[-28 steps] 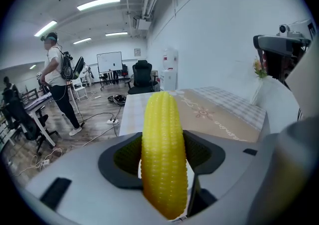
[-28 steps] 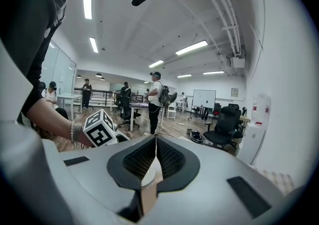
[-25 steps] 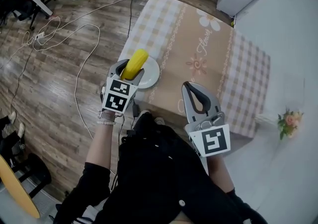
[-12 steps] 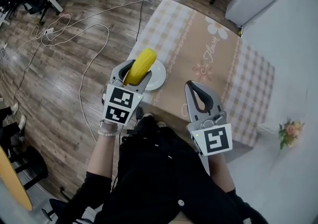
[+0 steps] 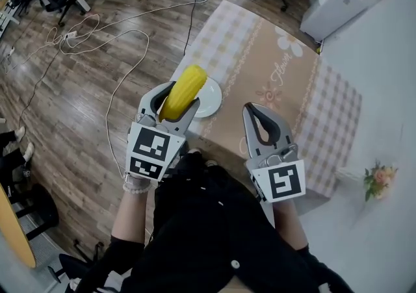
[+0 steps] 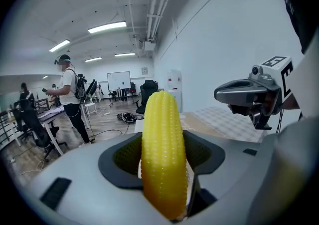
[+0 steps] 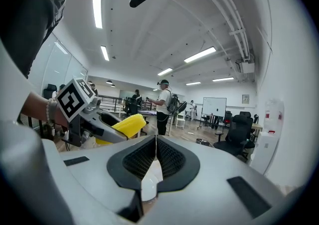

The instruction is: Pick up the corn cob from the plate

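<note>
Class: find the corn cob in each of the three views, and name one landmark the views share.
Head view: corn cob left of centre, in the left tongs.
Left gripper view: corn cob central, upright between the jaws.
Right gripper view: corn cob left of centre.
Shared landmark: the left tongs clamped on it.

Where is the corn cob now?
In the head view, left of centre: the corn cob is clamped in the left gripper, overlapping the white plate's left edge.

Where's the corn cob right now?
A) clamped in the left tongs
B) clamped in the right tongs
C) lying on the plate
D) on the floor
A: the corn cob is gripped between the jaws of the left tongs, up off the plate; the right tongs are shut on nothing.
</note>
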Demonstrator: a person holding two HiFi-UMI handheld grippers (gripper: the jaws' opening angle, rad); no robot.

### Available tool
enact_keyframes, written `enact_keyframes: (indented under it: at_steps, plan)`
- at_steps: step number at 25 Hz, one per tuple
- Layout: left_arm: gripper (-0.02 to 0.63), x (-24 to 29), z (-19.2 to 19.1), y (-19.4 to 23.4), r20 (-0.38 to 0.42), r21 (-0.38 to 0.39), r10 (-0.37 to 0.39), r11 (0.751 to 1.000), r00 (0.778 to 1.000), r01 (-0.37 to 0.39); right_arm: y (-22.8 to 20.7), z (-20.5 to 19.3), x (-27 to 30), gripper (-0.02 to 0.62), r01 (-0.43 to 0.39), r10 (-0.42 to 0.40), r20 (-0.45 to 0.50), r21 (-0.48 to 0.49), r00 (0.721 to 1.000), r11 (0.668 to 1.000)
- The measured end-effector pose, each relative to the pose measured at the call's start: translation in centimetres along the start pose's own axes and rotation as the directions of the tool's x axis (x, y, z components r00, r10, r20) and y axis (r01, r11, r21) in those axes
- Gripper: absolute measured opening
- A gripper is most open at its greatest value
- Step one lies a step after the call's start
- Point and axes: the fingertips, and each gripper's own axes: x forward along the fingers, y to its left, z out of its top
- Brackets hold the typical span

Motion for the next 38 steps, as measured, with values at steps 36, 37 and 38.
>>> enact_keyframes:
  at_steps: [36, 37, 38]
  plan:
    - [0.258, -4.6, 3.5, -1.9, 0.084, 0.075, 0.010, 0.997, 0.996, -0.016, 1.1, 2.0, 0.6, 0.043, -0.051, 0.053, 0.049, -0.042, 0.997, 0.998]
    - [0.258, -4.6, 3.6, -2.0, 0.083, 0.075, 0.008, 0.997, 0.997, -0.014, 1.1, 2.0, 0.6, 0.043, -0.052, 0.054, 0.046, -0.042, 0.997, 0.998]
    - [0.258, -4.5, 3.6, -2.0, 0.083, 0.075, 0.006, 0.997, 0.997, -0.012, 1.2, 2.0, 0.6, 0.043, -0.054, 0.056, 0.040, -0.043, 0.998, 0.998]
